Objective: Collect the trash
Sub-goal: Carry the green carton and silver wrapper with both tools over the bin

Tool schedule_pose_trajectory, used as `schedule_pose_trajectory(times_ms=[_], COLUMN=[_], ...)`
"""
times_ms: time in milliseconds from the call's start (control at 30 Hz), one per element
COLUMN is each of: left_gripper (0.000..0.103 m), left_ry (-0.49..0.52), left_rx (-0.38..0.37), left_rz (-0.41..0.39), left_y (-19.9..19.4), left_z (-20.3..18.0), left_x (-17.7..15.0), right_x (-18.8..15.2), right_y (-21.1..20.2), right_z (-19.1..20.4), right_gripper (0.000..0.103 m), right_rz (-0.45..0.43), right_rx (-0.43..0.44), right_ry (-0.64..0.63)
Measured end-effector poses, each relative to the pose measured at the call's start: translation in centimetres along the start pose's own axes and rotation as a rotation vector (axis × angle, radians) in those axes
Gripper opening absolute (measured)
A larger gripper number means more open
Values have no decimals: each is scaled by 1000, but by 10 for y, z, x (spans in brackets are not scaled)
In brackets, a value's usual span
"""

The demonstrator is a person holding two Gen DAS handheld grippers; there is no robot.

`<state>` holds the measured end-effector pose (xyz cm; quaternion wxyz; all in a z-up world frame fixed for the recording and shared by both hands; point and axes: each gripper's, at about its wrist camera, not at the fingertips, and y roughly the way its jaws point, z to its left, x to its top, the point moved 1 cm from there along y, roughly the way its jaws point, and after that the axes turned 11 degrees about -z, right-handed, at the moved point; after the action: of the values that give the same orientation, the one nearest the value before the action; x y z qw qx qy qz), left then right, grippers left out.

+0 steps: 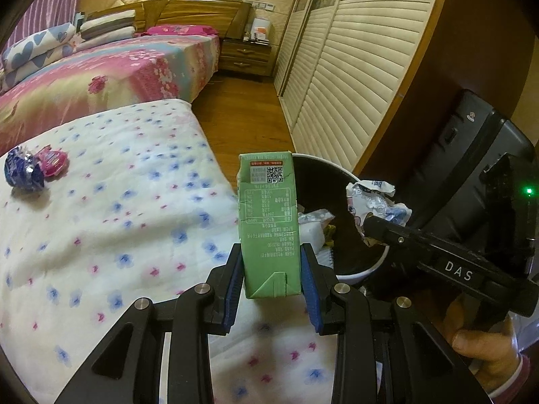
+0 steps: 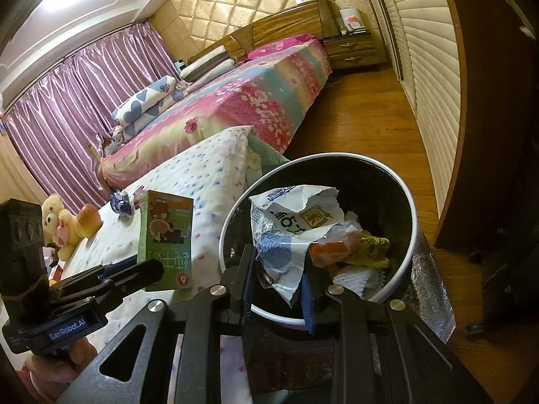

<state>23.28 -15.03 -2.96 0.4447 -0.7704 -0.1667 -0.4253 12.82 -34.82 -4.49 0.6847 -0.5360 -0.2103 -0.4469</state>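
My left gripper (image 1: 272, 259) is shut on a green milk carton (image 1: 267, 222), held upright above the bed's edge beside the white-rimmed trash bin (image 1: 377, 266). The carton also shows in the right wrist view (image 2: 166, 239). My right gripper (image 2: 278, 269) is shut on a crumpled white and blue wrapper (image 2: 289, 232) and holds it over the bin (image 2: 412, 208). The bin holds an orange piece (image 2: 333, 250), a yellow wrapper (image 2: 370, 247) and white paper. A blue foil wrapper (image 1: 23, 173) and a pink wrapper (image 1: 52, 161) lie on the floral bed cover at the left.
A floral quilt (image 1: 111, 222) covers the near bed, and a second bed (image 1: 111, 70) lies behind it. A dark suitcase (image 1: 471, 155) stands right of the bin. Slatted wardrobe doors (image 1: 353, 77) line the right wall. Plush toys (image 2: 67, 225) sit on the bed's left side.
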Motion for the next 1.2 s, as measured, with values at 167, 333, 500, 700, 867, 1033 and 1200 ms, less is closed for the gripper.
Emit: schedule_pose_trajectory(times_ms=[167,333,500,700,867,1033,1200], left_gripper=[31,30,30,30,30,30,31], left_ry=[14,24,34,41,46,46,51], left_rx=[-8,-16,-24,-26,-28,-30,-29], left_rz=[3,7,13,23,30,35,35], left_y=[7,14,22,32,37,40,41], left_z=[-7,-13,-18,-22,-25,-27,-31], left_x=[3,7,10,12,14,15,16], right_x=[-1,1,5,4,6,9,10], right_y=[-1,-2,-4,-2,2,8,11], right_z=[-6,-9,-14,-18,-21,-24,-25], right_gripper=[24,24,24,24,24,24,24], right_rz=[0,-1,-5,-2,7,19,23], right_rx=[-7,-14,-22,-28,-31,-31,-32], right_ry=[9,14,21,27,30,34,37])
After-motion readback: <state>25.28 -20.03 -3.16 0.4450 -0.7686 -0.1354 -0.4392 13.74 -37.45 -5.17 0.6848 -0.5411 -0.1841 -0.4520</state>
